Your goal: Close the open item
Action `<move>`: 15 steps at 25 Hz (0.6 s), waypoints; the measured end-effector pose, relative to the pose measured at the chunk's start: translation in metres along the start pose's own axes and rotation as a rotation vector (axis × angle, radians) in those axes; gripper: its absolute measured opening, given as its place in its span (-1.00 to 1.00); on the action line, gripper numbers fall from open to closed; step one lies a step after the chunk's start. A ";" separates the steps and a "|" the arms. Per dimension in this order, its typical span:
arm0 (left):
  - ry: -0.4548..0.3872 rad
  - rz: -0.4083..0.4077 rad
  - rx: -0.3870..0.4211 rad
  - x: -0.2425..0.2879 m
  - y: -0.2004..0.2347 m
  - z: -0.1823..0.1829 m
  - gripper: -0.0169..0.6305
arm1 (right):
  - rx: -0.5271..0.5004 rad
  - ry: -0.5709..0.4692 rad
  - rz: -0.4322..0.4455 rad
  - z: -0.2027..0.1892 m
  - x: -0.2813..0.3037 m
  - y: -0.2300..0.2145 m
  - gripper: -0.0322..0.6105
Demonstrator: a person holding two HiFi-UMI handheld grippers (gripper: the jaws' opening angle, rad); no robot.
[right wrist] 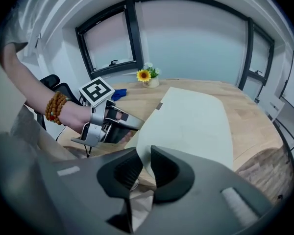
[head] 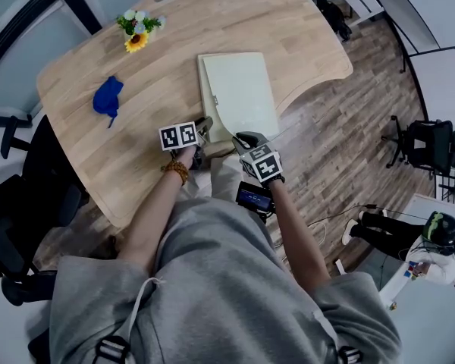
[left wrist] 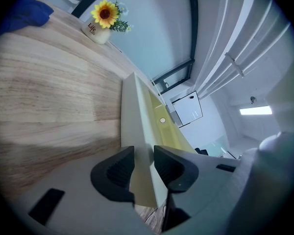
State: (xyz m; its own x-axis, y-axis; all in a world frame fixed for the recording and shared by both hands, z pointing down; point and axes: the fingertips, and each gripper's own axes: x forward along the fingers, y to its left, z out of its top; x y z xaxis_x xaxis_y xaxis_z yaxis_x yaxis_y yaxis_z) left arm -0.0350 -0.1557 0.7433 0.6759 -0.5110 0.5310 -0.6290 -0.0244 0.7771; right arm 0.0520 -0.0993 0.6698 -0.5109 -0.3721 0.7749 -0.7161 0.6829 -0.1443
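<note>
Cream lid [right wrist: 196, 121] is hovering ajar above its box [left wrist: 131, 111] on the tabletop [left wrist: 54, 106], so closing is remaining. Left claw [left wrist: 144, 153] is clamping the box wall; right claw [right wrist: 143, 155] is pinching the lid's near corner.

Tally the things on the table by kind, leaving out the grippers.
box: 1
blue cloth: 1
flower pot: 1
Total: 3
</note>
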 end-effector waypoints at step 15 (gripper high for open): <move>0.010 -0.016 -0.014 0.000 0.001 -0.001 -0.51 | -0.013 0.142 0.019 -0.006 0.032 0.009 -0.72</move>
State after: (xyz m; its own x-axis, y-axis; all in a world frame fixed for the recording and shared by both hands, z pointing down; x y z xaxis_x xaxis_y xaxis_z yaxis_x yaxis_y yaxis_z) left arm -0.0354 -0.1548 0.7440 0.6895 -0.5022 0.5219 -0.6129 -0.0206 0.7899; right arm 0.0322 -0.1016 0.6967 -0.4511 -0.2667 0.8517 -0.7000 0.6977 -0.1523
